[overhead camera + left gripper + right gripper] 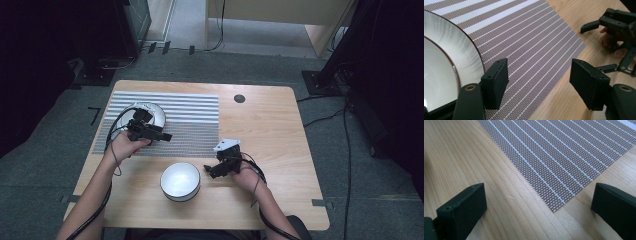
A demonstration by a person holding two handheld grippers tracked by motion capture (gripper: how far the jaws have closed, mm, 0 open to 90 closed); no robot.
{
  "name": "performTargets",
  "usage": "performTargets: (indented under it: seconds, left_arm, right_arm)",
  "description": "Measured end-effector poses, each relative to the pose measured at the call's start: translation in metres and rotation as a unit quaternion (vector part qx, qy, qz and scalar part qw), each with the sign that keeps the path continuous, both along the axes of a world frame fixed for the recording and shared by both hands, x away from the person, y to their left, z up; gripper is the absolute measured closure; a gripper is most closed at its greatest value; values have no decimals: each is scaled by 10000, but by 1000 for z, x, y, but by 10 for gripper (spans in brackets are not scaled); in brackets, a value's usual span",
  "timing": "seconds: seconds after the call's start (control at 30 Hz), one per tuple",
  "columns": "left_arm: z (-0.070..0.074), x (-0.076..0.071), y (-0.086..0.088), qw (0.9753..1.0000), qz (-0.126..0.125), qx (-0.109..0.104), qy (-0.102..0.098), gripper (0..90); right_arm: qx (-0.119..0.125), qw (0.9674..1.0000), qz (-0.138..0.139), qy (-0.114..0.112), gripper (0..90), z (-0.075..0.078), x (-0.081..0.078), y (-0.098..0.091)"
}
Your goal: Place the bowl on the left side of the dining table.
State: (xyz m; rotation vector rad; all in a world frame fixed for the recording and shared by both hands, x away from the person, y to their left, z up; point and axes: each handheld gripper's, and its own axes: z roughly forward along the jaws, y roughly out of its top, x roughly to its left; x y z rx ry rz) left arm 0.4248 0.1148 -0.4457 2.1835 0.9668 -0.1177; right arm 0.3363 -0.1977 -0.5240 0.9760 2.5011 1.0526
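Grippers both wide open: left gripper [539,85] beside plate [446,65] on striped mat [529,37], right gripper [539,207] near mat corner, bowl [180,180] on tabletop [280,130]. Could bump plate, sliding it off.

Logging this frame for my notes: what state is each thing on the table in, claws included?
Left claw: open, holding nothing, over the placemat beside the plate.
Right claw: open, holding nothing, by the placemat's corner.
Plate: upright, on the placemat, looks empty.
Bowl: upright, on bare table, looks empty.
Placemat: lying flat.
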Motion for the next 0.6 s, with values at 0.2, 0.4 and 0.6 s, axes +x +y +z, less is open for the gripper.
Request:
performTargets:
  seconds: [0.2,0.4,0.6]
  left_arm:
    - [-6,-2,-11,9998,-168,7,42,309]
    - [-15,-2,-17,9997,-225,84,79,309]
    - [-23,-2,-22,9995,-286,143,81,309]
  right_arm:
    - [0,10000,1,0,0,0,0,0]
    - [0,10000,0,0,0,0,0,0]
    - [-2,10000,8,-13,0,0,0,0]
